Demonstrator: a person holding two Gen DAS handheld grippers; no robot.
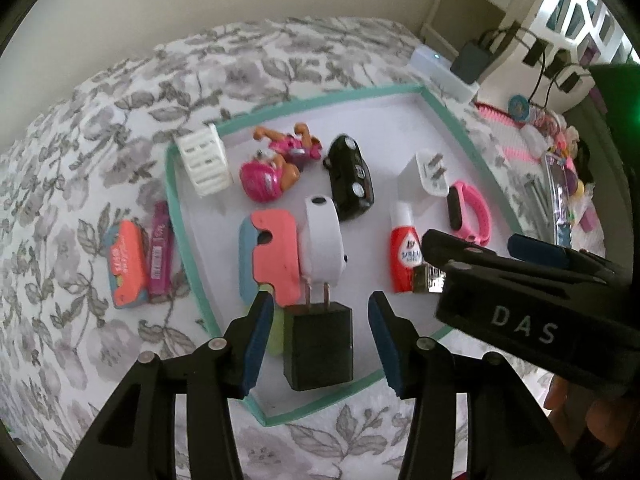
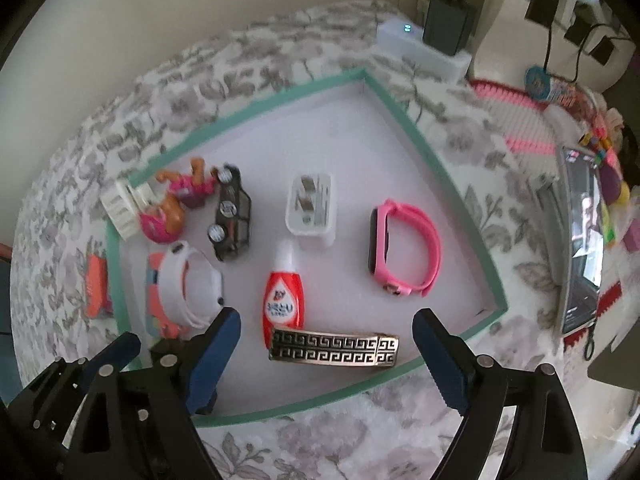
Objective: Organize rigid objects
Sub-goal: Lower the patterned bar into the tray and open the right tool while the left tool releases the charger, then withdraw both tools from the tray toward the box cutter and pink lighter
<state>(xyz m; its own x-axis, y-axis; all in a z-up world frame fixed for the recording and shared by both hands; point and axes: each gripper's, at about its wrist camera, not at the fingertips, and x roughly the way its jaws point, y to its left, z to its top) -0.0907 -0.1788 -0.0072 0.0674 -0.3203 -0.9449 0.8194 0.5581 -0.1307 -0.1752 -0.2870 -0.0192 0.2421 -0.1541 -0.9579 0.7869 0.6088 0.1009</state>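
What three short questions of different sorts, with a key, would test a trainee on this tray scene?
1. True or false: the left hand-held gripper is shut on the black charger.
2. Which item lies between the fingers of the right hand-held gripper? A) pink watch B) patterned metal clip C) toy car
3. Fill in: the red glue bottle has its white cap pointing towards the white ______.

Key
1. False: open, fingers either side.
2. B, the patterned metal clip.
3. charger.
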